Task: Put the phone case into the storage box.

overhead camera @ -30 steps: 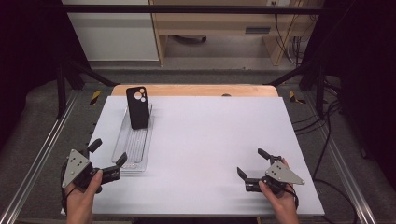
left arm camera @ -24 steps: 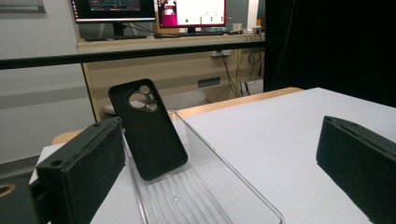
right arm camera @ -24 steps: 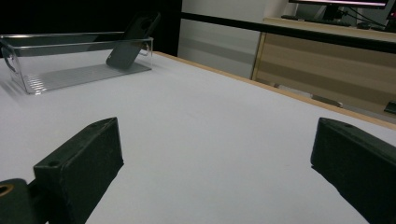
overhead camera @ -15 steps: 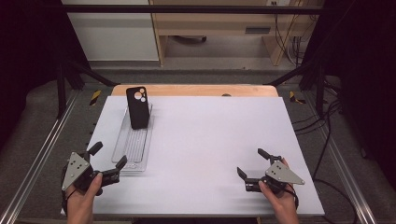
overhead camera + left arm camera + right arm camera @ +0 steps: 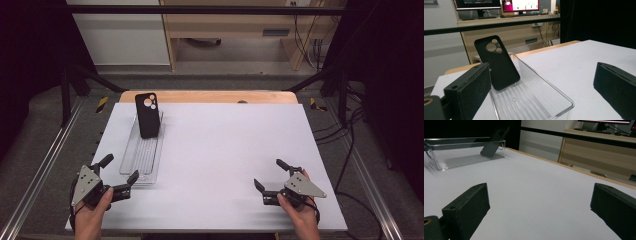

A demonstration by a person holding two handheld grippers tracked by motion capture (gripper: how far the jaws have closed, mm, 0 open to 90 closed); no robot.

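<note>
A black phone case (image 5: 148,114) (image 5: 497,62) (image 5: 494,140) leans upright in the far end of a clear plastic tray (image 5: 142,155) (image 5: 534,100) (image 5: 461,160) on the left of the white table (image 5: 225,150). My left gripper (image 5: 119,170) (image 5: 541,92) is open at the tray's near end, close to the table's front left corner, holding nothing. My right gripper (image 5: 272,175) (image 5: 539,207) is open near the front right of the table, jaws wide apart and pointing left toward the tray, with bare table between them.
A wooden strip (image 5: 210,96) runs along the table's far edge. Metal rails (image 5: 45,170) flank both sides, with cables (image 5: 345,145) on the floor at the right. Beyond stand a wooden desk (image 5: 506,27) and monitors (image 5: 520,5).
My left gripper has drifted slightly back toward the front left corner, away from the tray's near end. The right gripper and the phone case have stayed put.
</note>
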